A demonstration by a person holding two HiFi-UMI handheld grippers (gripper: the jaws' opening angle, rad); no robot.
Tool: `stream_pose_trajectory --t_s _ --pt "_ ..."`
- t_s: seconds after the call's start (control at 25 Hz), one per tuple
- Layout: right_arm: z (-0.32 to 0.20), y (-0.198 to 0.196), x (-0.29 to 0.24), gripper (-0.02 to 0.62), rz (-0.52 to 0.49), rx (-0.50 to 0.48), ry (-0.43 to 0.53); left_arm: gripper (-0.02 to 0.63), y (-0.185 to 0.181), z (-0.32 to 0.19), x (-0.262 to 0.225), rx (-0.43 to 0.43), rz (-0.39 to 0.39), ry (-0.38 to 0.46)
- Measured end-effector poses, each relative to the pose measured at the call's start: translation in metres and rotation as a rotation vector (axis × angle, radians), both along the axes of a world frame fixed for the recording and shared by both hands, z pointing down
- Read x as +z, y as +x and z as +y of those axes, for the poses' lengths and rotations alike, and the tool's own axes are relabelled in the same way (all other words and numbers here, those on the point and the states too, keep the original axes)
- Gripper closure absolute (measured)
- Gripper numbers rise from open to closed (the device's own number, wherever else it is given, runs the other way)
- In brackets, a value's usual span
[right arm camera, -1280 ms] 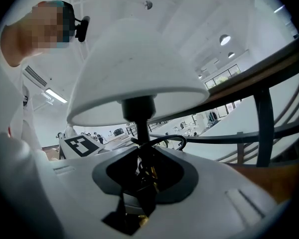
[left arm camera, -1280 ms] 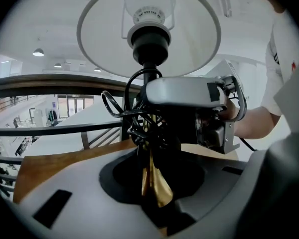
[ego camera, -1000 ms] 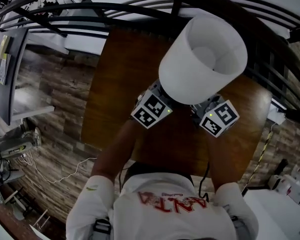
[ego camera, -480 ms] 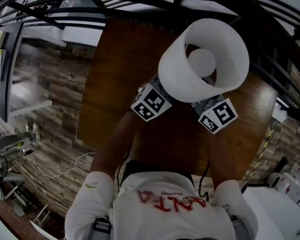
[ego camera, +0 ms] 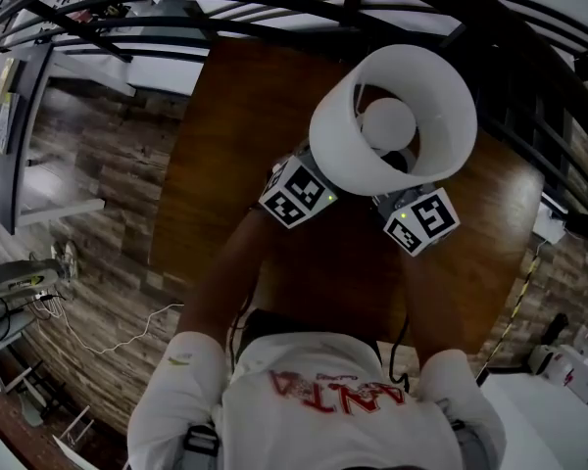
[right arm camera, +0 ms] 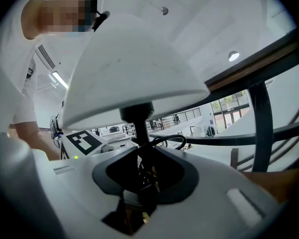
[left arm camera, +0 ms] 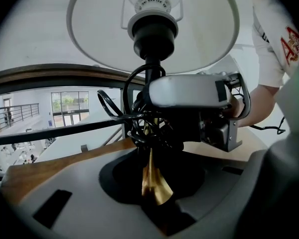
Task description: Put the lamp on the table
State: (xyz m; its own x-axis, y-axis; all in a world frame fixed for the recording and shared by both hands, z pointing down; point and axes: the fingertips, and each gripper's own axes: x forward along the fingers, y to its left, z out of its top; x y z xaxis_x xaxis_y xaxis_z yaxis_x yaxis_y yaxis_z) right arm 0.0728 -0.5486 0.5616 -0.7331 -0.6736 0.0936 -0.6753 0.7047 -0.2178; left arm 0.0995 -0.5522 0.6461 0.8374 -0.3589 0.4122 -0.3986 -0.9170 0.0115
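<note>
1 lamp is held upright over the 1 brown wooden surface, with its 1 white shade above the 2 claws. The left claw is closed on the lamp's brass stem. The right claw clamps the same stem from the opposite side, its jaws only partly drawn in. 1 black cord loops round the stem. Whether the lamp's foot touches the surface cannot be told.

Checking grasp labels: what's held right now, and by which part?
The lamp, gripped by both the left tool and the right tool on its thin stem below the shade, beside the coiled black cord.
</note>
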Motion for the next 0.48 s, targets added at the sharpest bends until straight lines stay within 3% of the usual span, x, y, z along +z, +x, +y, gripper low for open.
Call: stream_pose_trajectory --t_s 0.32,0.48 --pt "-0.001 0.001 0.008 0.483 0.040 0.047 -0.002 0.503 -0.005 0.000 0.001 -0.020 0.052 -0.013" --pt "0.002 0.010 0.014 0.436 0.051 0.074 -0.021 0.502 -0.016 0.005 0.009 -0.048 0.033 -0.044"
